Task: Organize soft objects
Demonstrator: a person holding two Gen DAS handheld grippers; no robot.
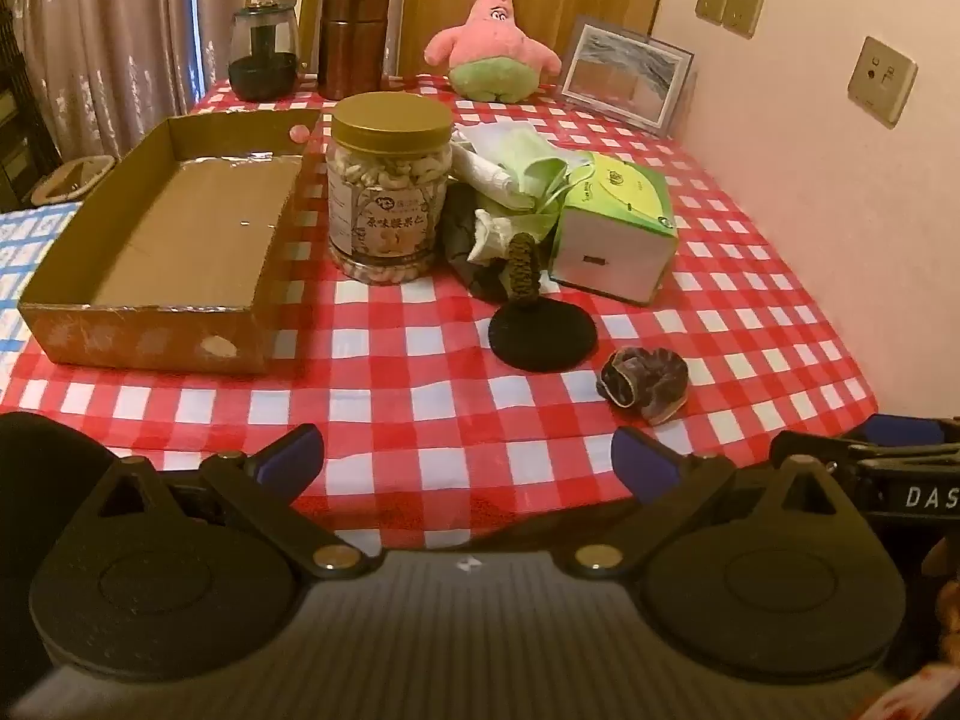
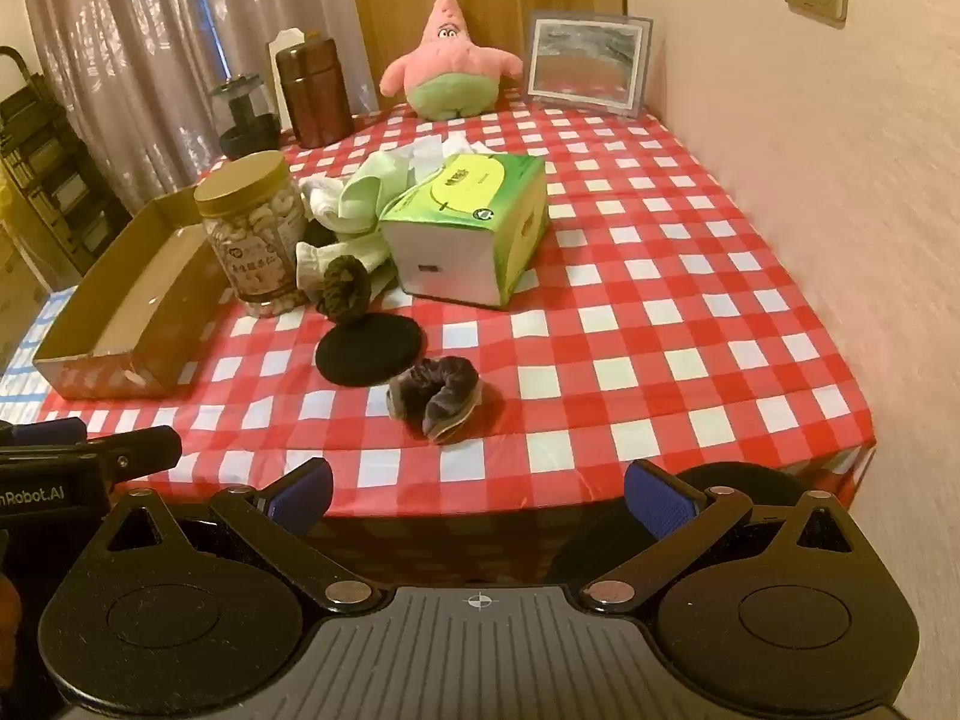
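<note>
checkered table right half bare, scrunchie near front edge

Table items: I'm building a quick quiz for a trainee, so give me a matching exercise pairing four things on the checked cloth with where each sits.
Things:
1. cardboard box
2. pink plush star
3. dark scrunchie
4. tissue pack

Places:
A. far end, beside the picture frame
B. nearest the table's front edge
C. left side, next to the nut jar
D. right of the pile of cloths

Pairs: 1-C, 2-A, 3-B, 4-D
</note>
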